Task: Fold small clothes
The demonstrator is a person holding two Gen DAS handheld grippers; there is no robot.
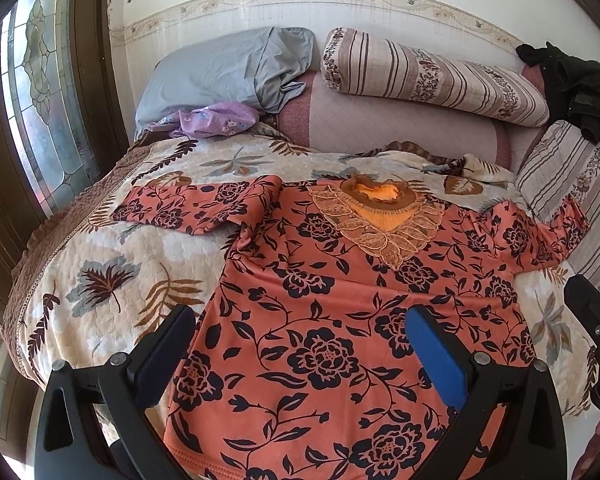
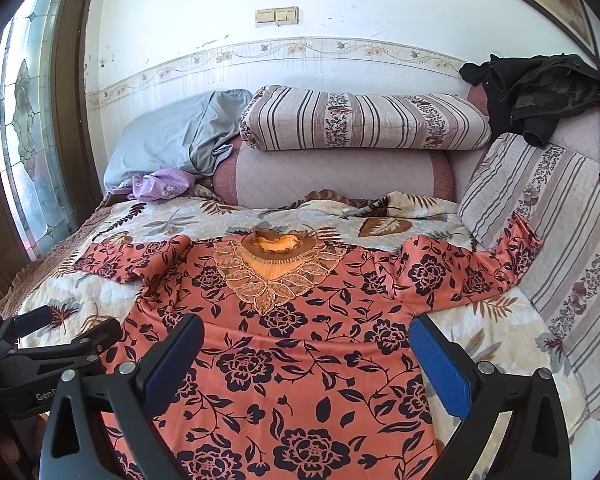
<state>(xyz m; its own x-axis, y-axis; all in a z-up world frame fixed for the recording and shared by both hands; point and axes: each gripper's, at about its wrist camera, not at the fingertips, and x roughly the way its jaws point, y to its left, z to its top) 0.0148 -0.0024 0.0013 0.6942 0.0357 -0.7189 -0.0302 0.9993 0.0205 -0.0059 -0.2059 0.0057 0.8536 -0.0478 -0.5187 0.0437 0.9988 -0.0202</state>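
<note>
My left gripper (image 1: 300,348) and right gripper (image 2: 306,354) both hang with jaws spread wide, holding nothing, over the lower body of the orange floral top (image 1: 324,320). The top lies face up and flat on the leaf-print quilt (image 1: 112,248), its hem nearest me, its lace collar (image 2: 274,268) well beyond both sets of fingertips. To fold it cleanly, I reckon I should start with a sleeve. The left sleeve (image 1: 196,204) lies ahead and outside my left jaws; the right sleeve (image 2: 476,268) runs up against the striped cushion (image 2: 540,216), ahead and outside my right jaws. I'd pinch only one layer near the cuff.
</note>
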